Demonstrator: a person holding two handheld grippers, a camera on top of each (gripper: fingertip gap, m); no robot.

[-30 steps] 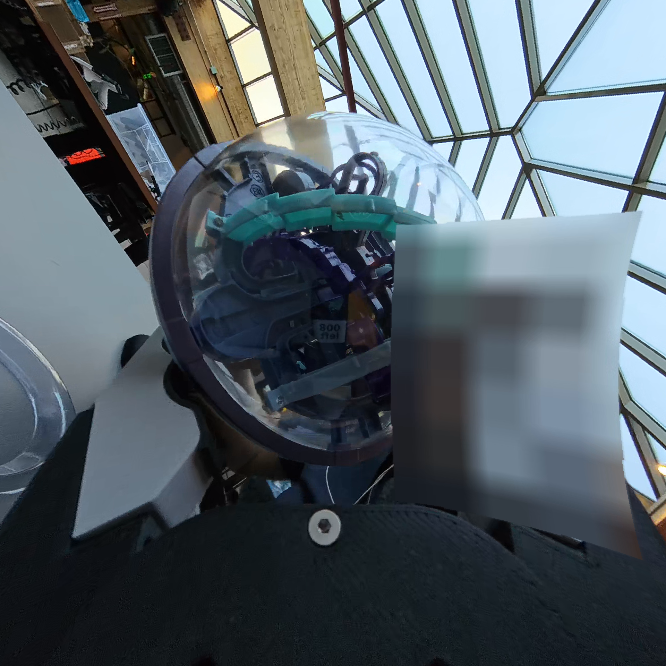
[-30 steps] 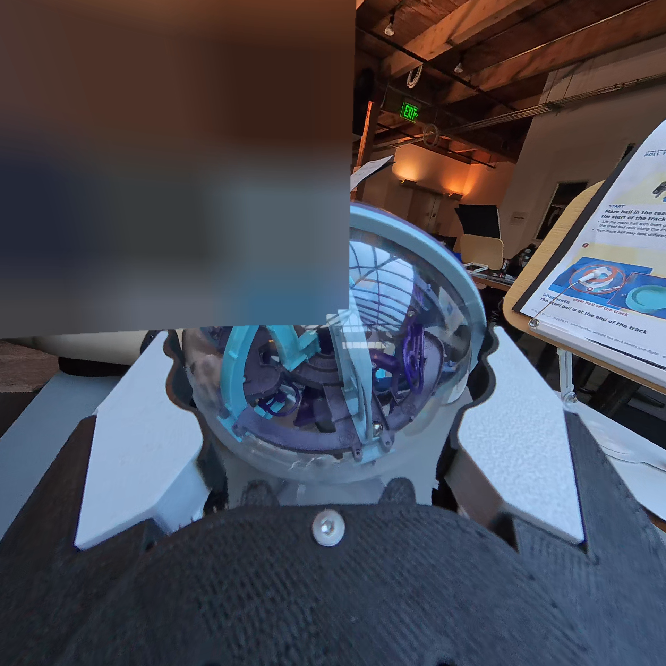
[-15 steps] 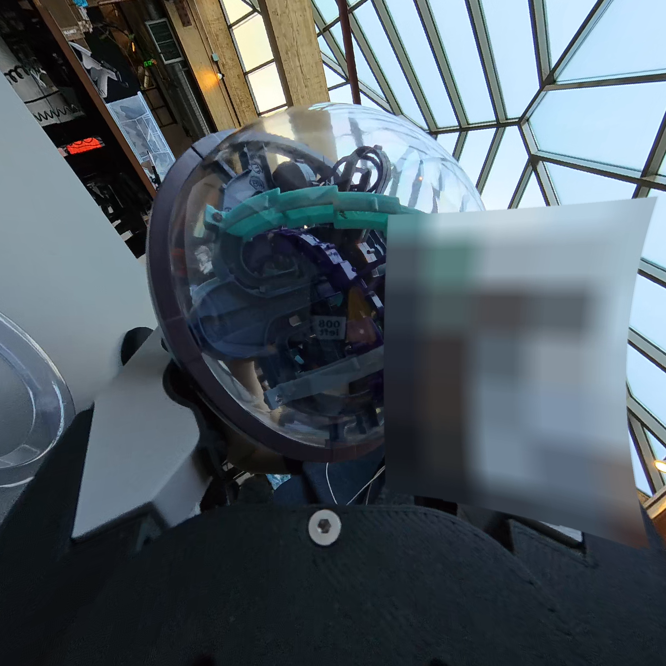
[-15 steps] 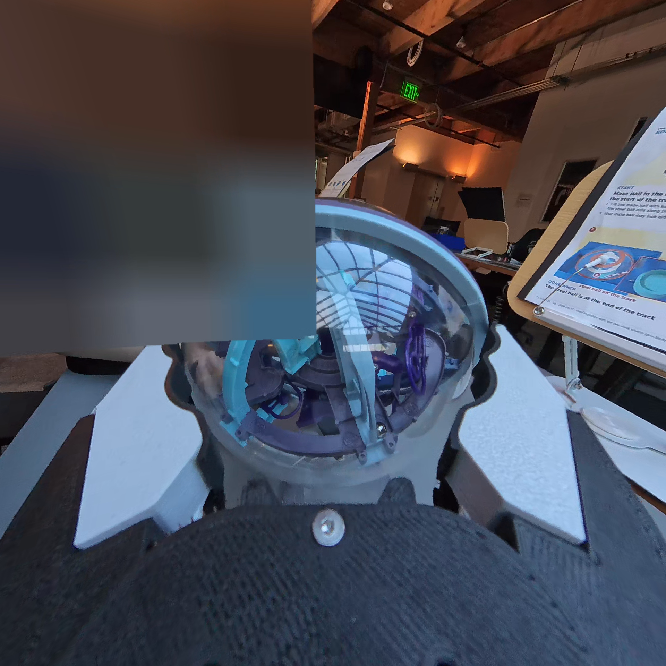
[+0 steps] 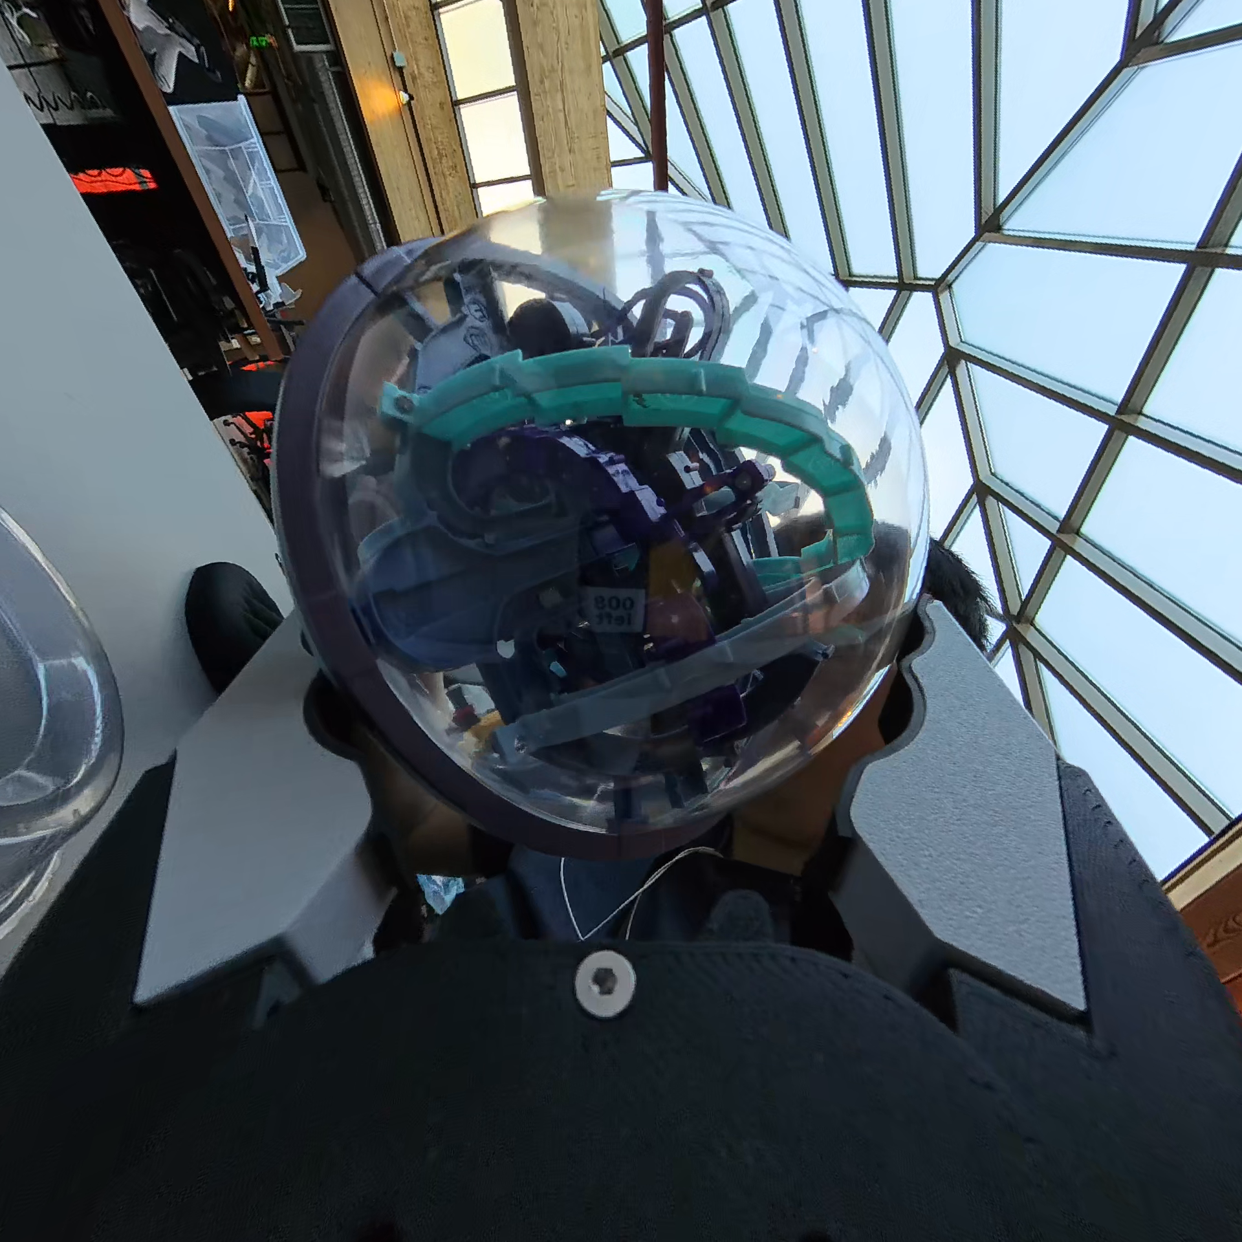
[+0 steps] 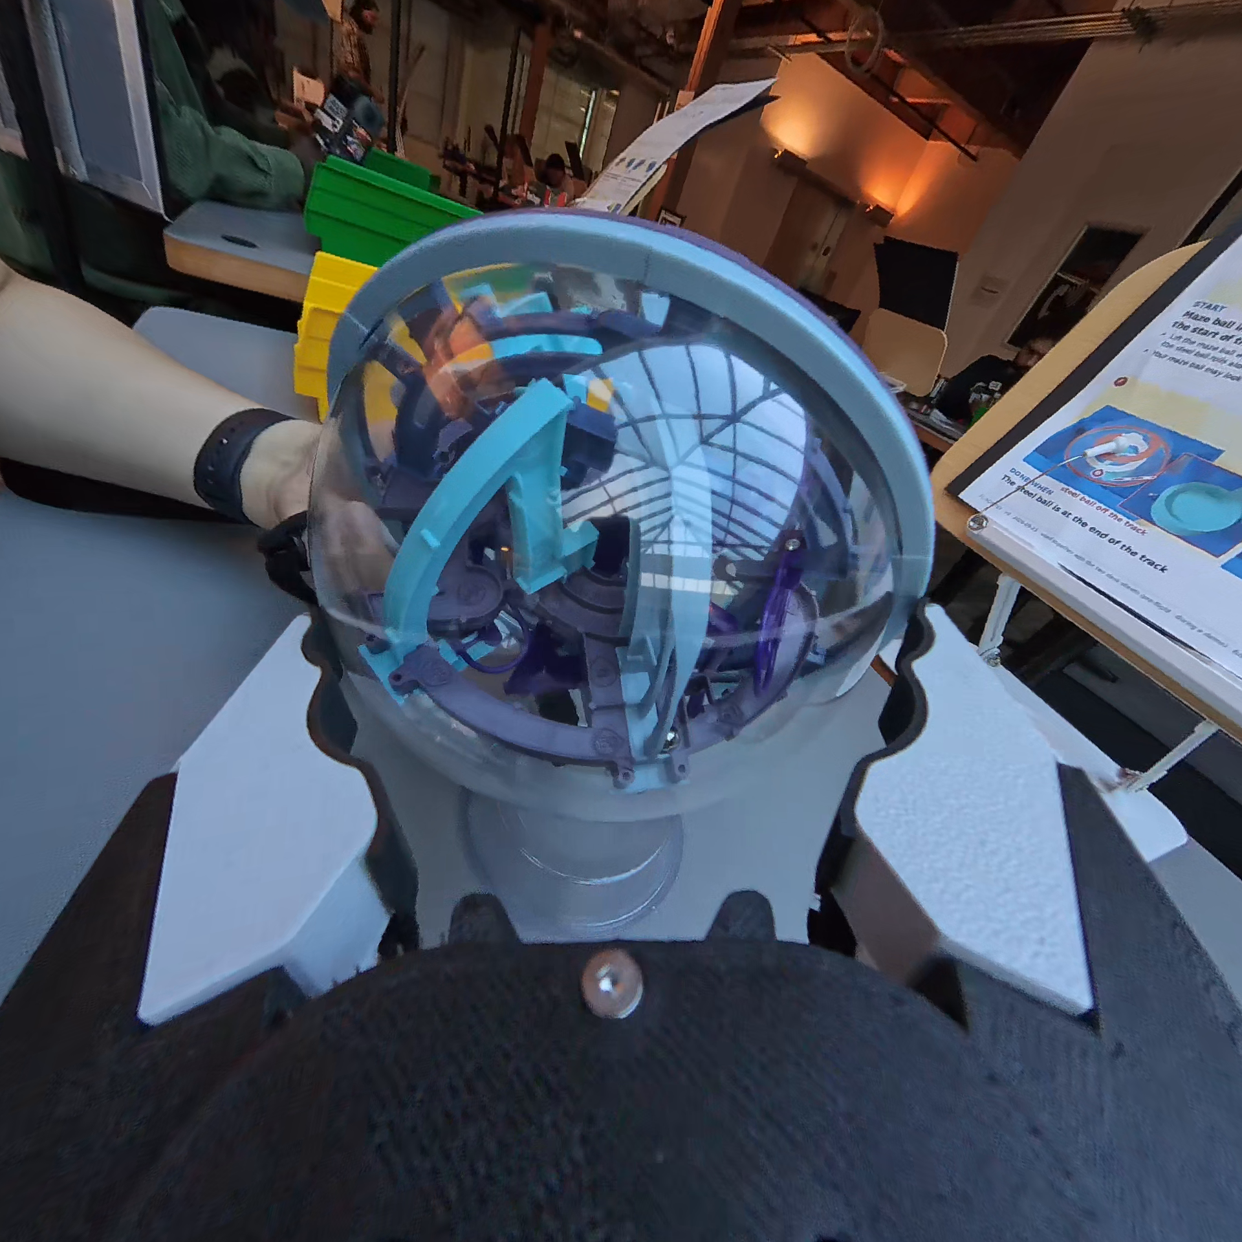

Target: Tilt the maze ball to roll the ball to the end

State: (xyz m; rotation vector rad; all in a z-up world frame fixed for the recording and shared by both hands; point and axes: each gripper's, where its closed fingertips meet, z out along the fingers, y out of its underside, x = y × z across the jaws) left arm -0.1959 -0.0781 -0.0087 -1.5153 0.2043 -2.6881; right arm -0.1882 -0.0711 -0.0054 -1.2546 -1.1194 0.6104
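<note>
The maze ball (image 5: 605, 524) is a clear sphere with a dark purple rim and teal and purple tracks inside. My left gripper (image 5: 618, 632) is shut on it, with a white finger on each side, and points up toward a glass roof. In the right wrist view the maze ball (image 6: 618, 511) shows a light blue rim. My right gripper (image 6: 615, 632) is also shut on it, one finger on each side. A small shiny bead (image 6: 670, 739) sits low on a track. A clear round stand (image 6: 571, 867) lies on the table just under the ball.
A grey table (image 6: 101, 638) lies below. An instruction sheet on a wooden easel (image 6: 1109, 470) stands close on the right. Yellow bins (image 6: 322, 322) and green bins (image 6: 376, 201) are behind. A forearm with a black wristband (image 6: 228, 457) reaches in from the left.
The right wrist view has tipped downward, so the table, the stand and the bins now show. The ball has turned a little in both views. Both grippers keep their hold.
</note>
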